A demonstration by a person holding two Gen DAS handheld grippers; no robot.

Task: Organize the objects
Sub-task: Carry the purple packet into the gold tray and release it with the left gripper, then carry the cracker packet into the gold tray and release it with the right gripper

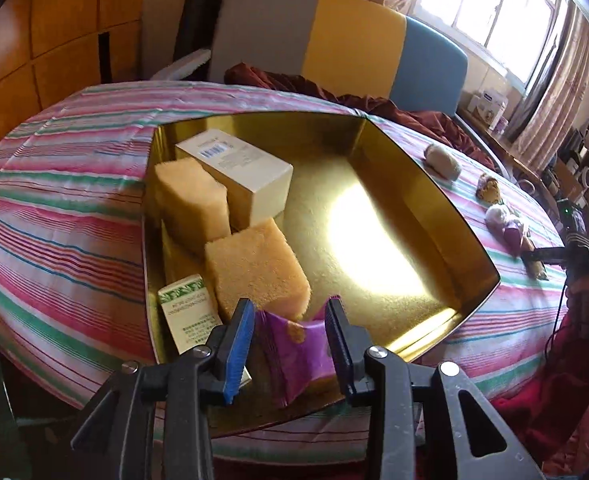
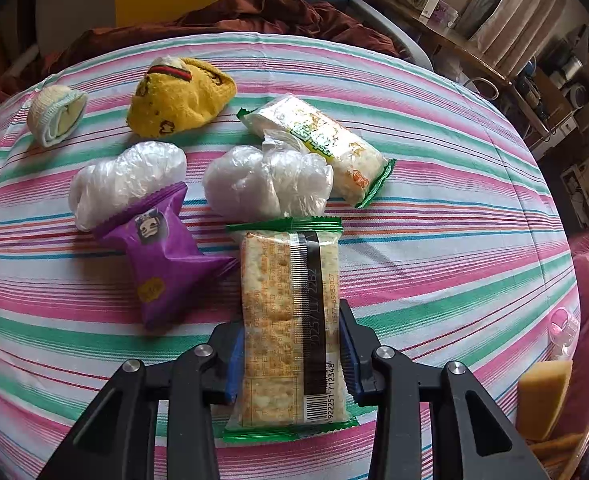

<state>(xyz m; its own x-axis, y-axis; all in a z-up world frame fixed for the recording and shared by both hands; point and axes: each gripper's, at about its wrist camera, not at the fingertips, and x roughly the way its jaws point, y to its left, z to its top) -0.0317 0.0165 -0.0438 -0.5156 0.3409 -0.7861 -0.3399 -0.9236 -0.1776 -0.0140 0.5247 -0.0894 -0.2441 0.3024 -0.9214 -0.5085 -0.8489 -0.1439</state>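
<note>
My left claw [image 1: 290,344] grips a crinkled purple snack packet [image 1: 294,354] over the gold metal tray [image 1: 446,216]; my right claw [image 2: 292,354] clamps a green-edged clear cracker packet [image 2: 290,320] above the striped bed [image 2: 434,264].

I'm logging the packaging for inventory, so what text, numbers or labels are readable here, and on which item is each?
"922251712348": barcode digits on the cracker packet in the right gripper.
Date-like digits on its dark strip: too distorted to read surely.
Second cracker packet: green label, unreadable.
Purple snack packet: cartoon face, yellow badge, illegible.
White box in the gold tin: barcode and fine print, too small.
Green-patterned small box: print blurred.
Purple packet in the left gripper: nothing readable.
</note>
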